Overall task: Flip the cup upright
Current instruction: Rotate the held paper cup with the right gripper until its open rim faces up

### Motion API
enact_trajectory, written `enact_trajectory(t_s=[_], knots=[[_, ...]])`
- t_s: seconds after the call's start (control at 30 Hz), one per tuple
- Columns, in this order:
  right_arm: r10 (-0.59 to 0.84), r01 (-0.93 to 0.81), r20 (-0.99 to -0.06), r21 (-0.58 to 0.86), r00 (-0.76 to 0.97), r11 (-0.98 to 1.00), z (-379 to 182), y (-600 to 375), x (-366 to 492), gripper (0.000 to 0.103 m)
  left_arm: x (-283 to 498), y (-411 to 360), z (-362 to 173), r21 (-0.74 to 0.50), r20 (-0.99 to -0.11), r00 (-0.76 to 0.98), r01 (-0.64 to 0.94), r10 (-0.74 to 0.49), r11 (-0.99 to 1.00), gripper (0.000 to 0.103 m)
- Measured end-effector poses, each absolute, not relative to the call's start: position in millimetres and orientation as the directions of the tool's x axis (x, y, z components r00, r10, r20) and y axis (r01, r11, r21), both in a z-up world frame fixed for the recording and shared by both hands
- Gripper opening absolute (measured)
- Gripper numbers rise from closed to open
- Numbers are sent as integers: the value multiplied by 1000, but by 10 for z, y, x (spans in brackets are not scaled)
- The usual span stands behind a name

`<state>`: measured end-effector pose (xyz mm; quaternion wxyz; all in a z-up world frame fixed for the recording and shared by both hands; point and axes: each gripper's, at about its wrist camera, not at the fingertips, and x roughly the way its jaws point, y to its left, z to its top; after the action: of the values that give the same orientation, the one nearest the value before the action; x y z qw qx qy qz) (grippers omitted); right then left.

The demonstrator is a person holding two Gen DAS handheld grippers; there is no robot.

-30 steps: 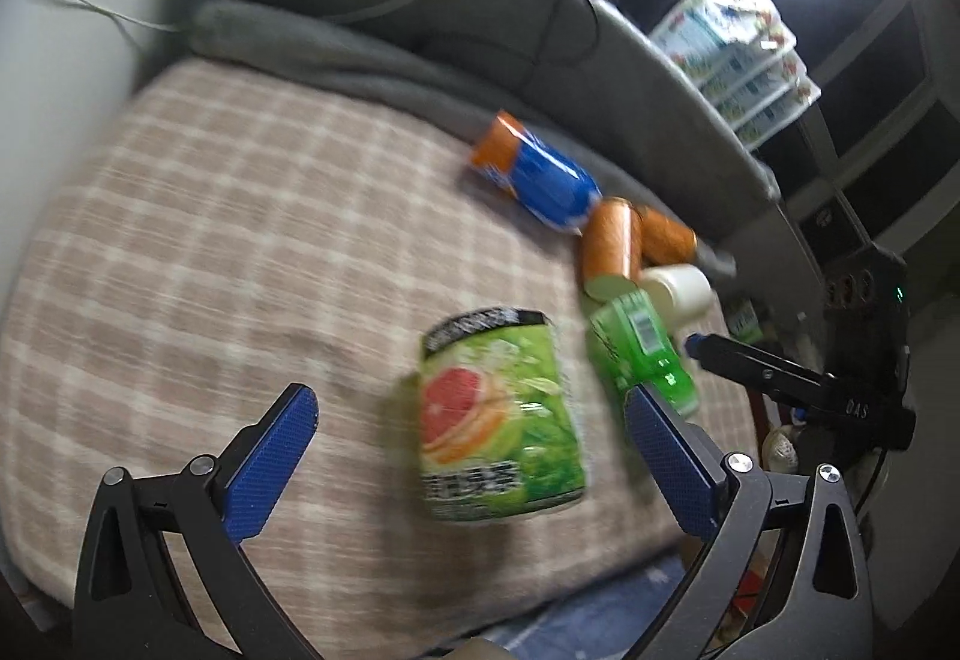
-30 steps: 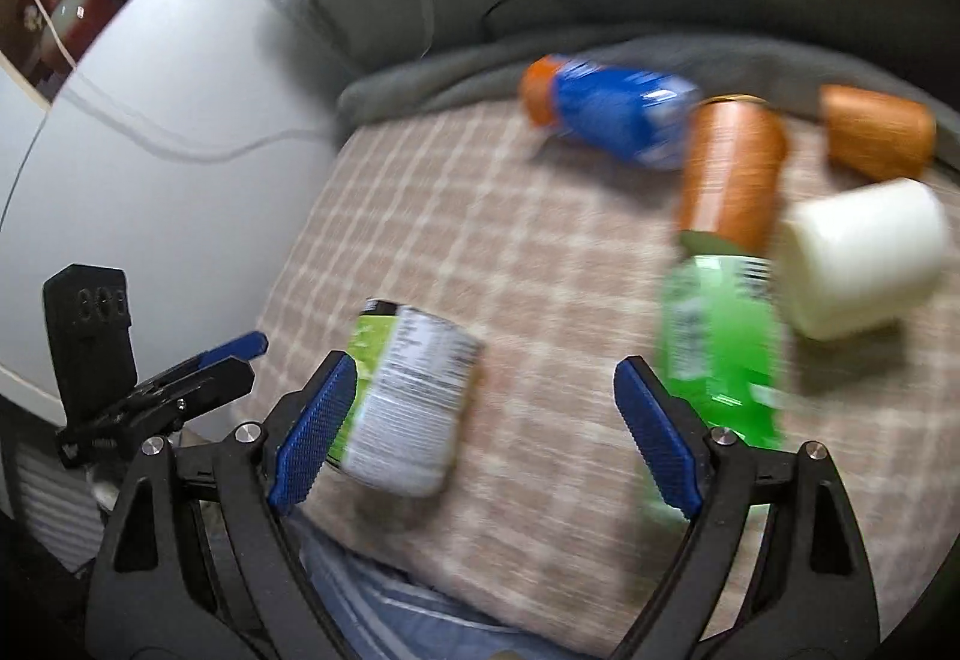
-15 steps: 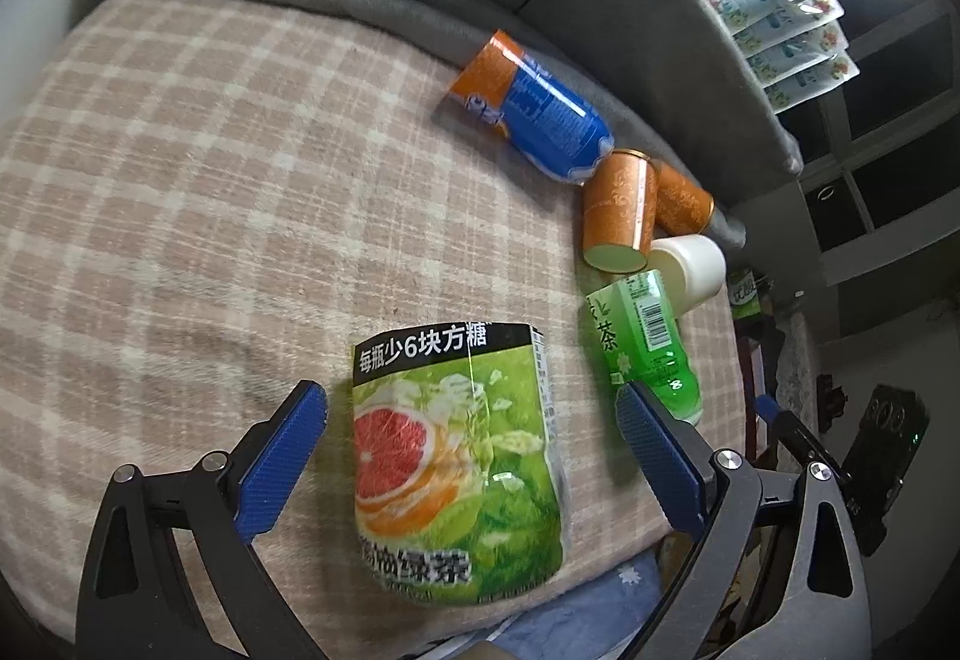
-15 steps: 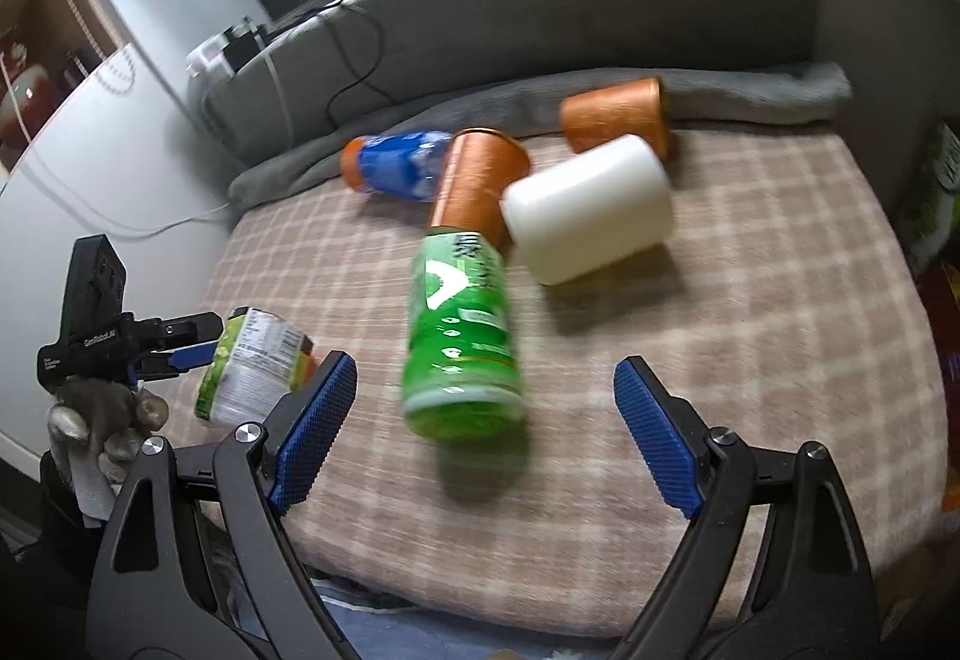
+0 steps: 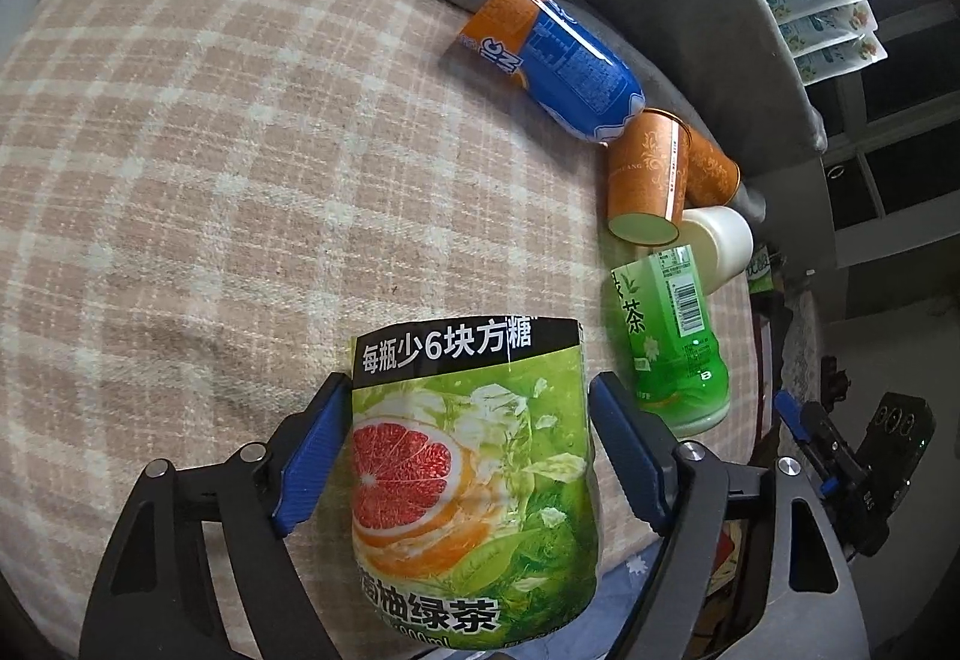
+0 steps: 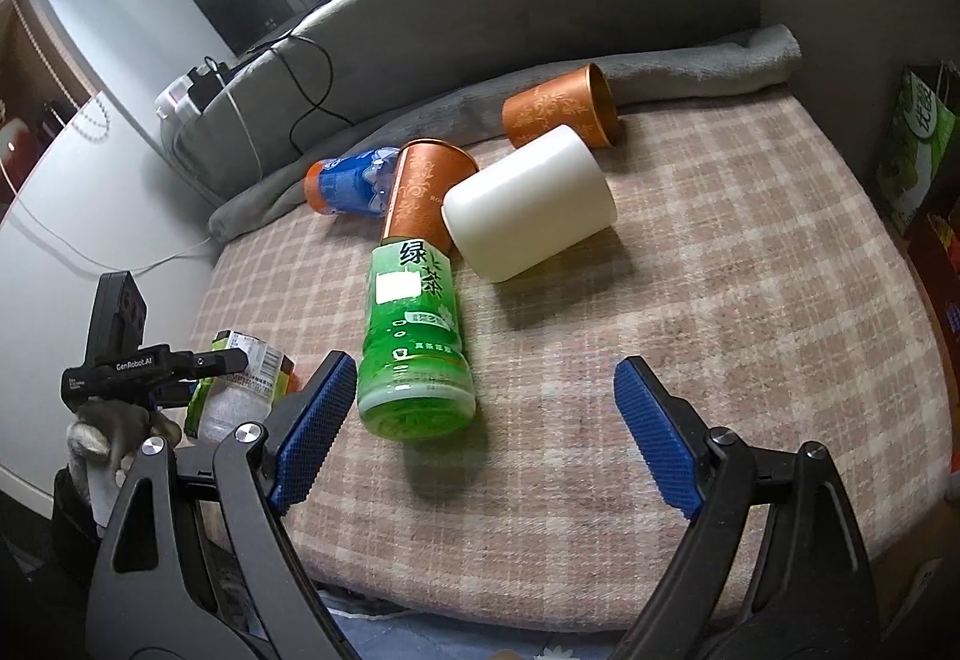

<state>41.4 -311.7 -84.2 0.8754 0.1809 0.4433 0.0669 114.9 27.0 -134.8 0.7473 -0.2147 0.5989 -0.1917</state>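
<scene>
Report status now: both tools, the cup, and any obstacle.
Left tool closed around grapefruit tea cup, contact unclear. Right tool open, holding nothing. Green bottle lies beside its left finger; white cup on its side beyond.

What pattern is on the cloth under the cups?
The cloth has a beige-and-cream plaid check, clearest in the right wrist view.

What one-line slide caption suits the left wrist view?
Left tongs closed around a lying grapefruit green tea cup on a plaid cushion, other cups lying beyond.
</scene>
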Motion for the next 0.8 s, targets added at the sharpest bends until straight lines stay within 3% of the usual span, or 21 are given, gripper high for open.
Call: enact_trajectory(t_s=[0.8], knots=[[281, 56, -734, 397, 618, 916, -835, -3119, 408, 90, 829, -215, -907, -360, -767, 470, 251, -438, 899, 78]])
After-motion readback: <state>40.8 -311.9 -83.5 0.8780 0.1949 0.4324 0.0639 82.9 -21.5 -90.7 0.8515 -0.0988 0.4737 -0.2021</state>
